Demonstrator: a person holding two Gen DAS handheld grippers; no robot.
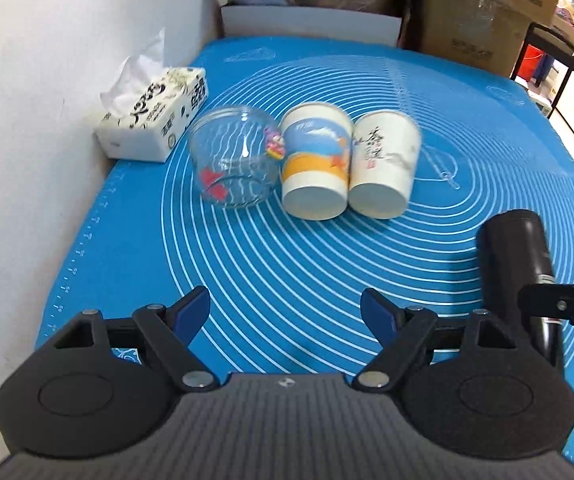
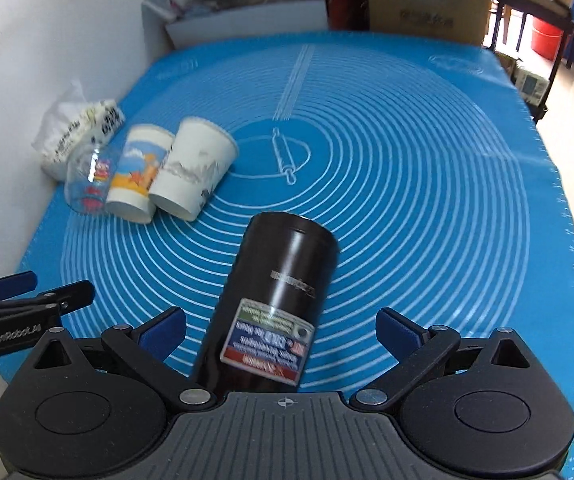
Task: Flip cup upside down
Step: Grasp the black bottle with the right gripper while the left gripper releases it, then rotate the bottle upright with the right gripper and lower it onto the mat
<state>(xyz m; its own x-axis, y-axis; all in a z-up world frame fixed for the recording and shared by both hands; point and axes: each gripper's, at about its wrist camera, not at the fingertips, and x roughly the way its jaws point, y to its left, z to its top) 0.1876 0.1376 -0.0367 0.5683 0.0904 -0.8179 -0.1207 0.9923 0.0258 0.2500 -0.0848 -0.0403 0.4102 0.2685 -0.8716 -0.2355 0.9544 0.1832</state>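
A black cup (image 2: 275, 304) with a label stands on the blue mat, base up, between the open fingers of my right gripper (image 2: 281, 330), which do not touch it. It also shows in the left wrist view (image 1: 519, 264) at the right. A glass cup (image 1: 233, 158), a blue-and-orange paper cup (image 1: 315, 162) and a white paper cup (image 1: 385, 164) stand upside down in a row. My left gripper (image 1: 285, 312) is open and empty, well short of them.
A tissue pack (image 1: 155, 116) lies by the white wall at the left. A white box (image 1: 307, 20) and cardboard boxes (image 1: 483, 12) stand behind the mat (image 1: 447, 128). The mat's right edge drops to the floor.
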